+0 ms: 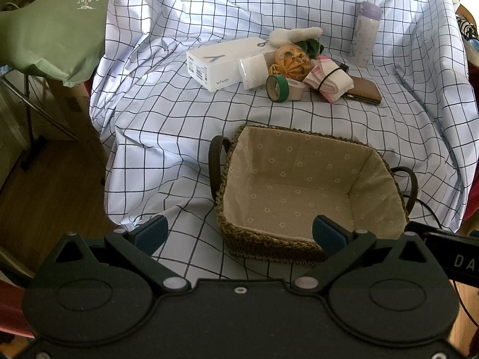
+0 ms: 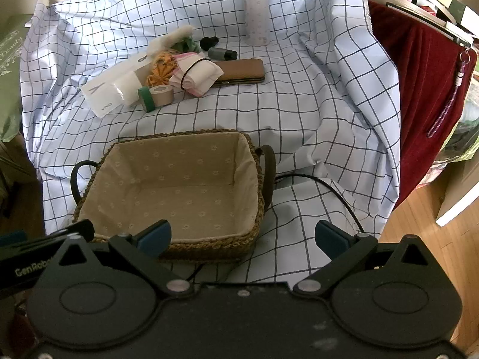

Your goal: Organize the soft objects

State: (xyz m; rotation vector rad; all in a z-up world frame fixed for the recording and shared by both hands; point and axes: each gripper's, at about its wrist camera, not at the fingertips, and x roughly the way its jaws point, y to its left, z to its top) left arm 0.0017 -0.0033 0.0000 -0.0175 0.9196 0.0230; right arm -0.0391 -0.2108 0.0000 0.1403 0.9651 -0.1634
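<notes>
A woven basket point(image 1: 266, 240) point(image 2: 209, 243) with a beige flowered lining and dark handles sits near me on the checked cloth; nothing lies in it. Behind it lies a pile: a white plush toy point(image 1: 295, 36) point(image 2: 172, 38), an orange patterned ball point(image 1: 292, 59) point(image 2: 163, 67), a rolled pink-and-white cloth point(image 1: 327, 82) point(image 2: 197, 76) bound by a black band, and a green soft item point(image 1: 312, 45) point(image 2: 187, 45). My left gripper point(image 1: 239, 234) is open, its right finger over the basket's near rim. My right gripper point(image 2: 243, 237) is open too, straddling the basket's near right corner.
A white phone box point(image 1: 215, 62) point(image 2: 103, 92), green tape point(image 1: 277, 88) point(image 2: 146, 98) and beige tape point(image 1: 295, 89) point(image 2: 163, 94), a brown wallet point(image 1: 363, 91) point(image 2: 242, 70) and a lilac bottle point(image 1: 365, 33) point(image 2: 256, 10) share the cloth. A black cable point(image 2: 335, 193) runs beside the basket. A red cloth point(image 2: 419, 95) hangs at right.
</notes>
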